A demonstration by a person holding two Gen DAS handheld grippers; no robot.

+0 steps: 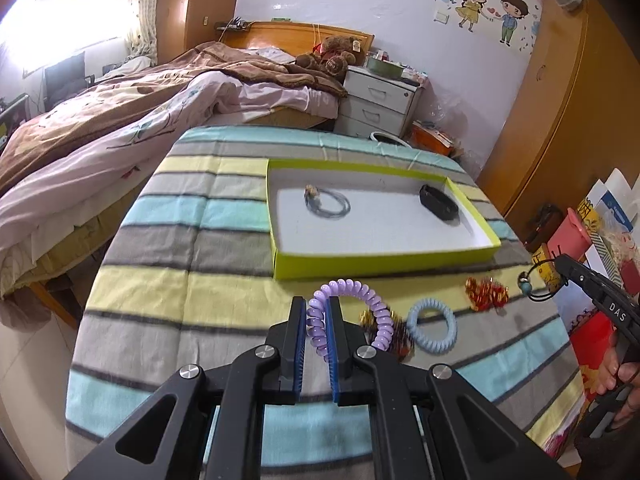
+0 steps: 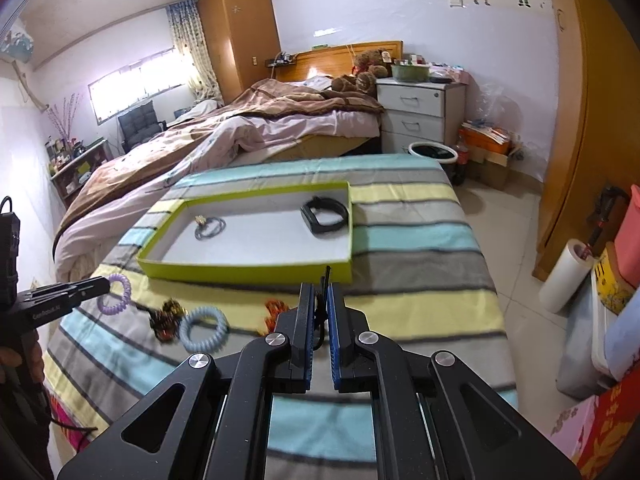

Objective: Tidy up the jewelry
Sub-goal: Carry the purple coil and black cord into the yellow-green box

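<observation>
Your left gripper (image 1: 316,312) clenches a purple coil (image 1: 352,312); your right gripper (image 2: 319,300) clenches a black cord (image 2: 320,312) before the tray (image 2: 248,270)

Purple coil band (image 1: 352,312) lifted, black cord bracelet (image 1: 538,284) too (both pinched).
</observation>
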